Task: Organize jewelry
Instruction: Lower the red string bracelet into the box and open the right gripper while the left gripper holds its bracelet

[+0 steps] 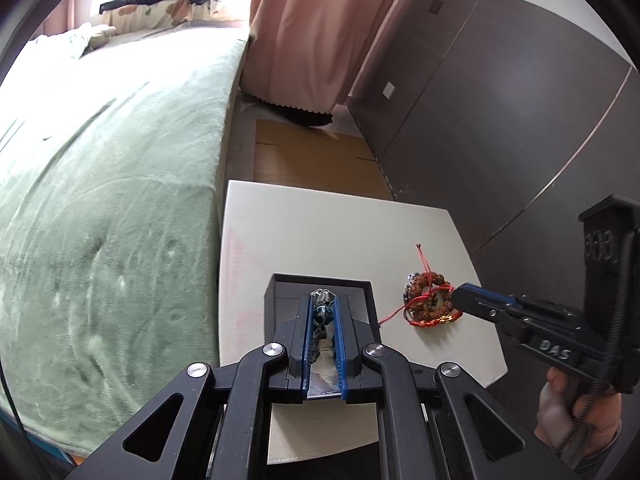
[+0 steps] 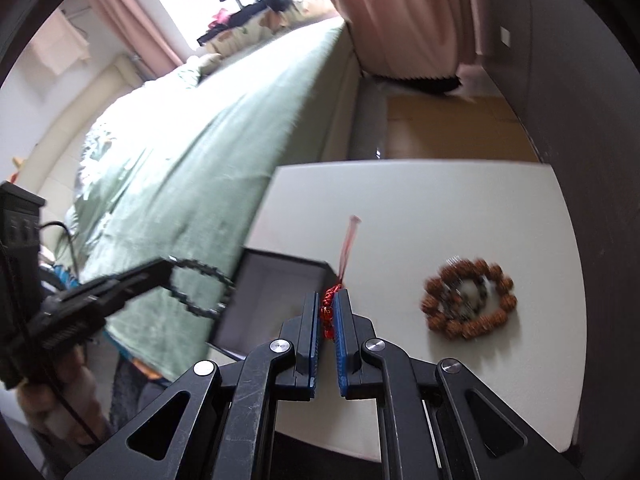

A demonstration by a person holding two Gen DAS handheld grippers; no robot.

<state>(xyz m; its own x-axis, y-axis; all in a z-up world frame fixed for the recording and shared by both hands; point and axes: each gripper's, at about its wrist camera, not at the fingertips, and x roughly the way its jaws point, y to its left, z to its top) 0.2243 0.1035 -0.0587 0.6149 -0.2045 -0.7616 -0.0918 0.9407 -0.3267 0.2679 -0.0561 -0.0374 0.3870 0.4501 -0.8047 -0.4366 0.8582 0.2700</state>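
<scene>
The left claw (image 1: 324,320) pinches a dark beaded bracelet (image 1: 323,312) above the open black box (image 1: 280,292) at the desk's (image 1: 320,224) bed-side edge, apparently to drop it in. The right claw (image 2: 329,312) pinches a red cord bracelet (image 2: 329,308) just beside the box, leaving the brown bead bracelet (image 2: 468,300) near the wall-side edge.

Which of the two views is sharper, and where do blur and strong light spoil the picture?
Left wrist view: sharper; the brown bead bracelet and dark bead bracelet in the left gripper look crisp. Right wrist view: motion blur smears the brown beads and red cord bracelet in the right gripper. Both: the window is overexposed, and the fisheye bends the white table edges.
</scene>
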